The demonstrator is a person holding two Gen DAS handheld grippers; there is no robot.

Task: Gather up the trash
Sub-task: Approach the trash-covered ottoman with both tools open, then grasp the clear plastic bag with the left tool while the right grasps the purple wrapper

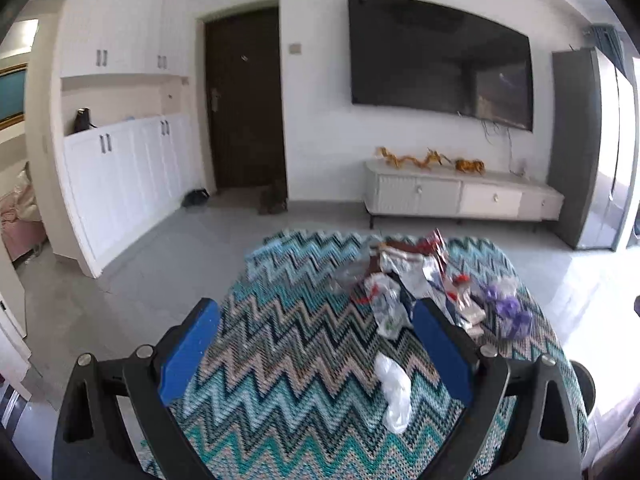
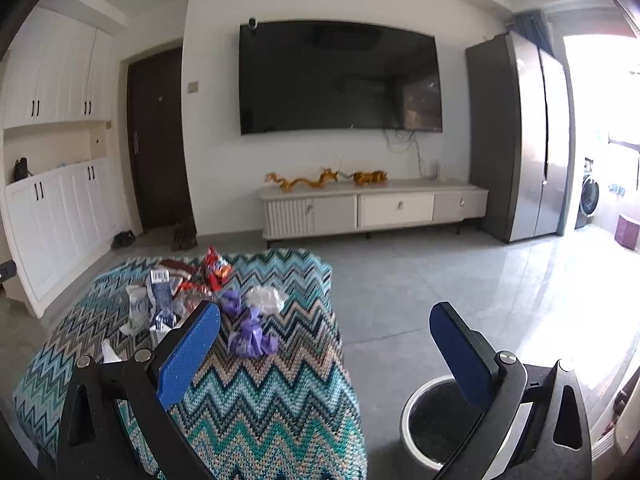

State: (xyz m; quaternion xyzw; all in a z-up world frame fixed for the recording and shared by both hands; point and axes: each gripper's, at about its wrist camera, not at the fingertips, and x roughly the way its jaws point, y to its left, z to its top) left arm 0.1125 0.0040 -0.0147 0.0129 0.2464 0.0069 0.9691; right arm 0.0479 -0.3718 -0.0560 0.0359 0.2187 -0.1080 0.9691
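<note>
Left wrist view: the left gripper [image 1: 316, 312] is spread wide and empty above the zigzag-patterned cloth [image 1: 280, 360]. A crumpled white plastic bag [image 1: 394, 390] lies lower centre, between the fingers; the wrapper pile [image 1: 416, 280] sits beyond. Right wrist view: the right gripper [image 2: 326, 316] is likewise wide apart, holding nothing. Purple wrappers [image 2: 250, 336] lie centre-left; the trash bin [image 2: 436, 420] stands lower right on the floor.
</note>
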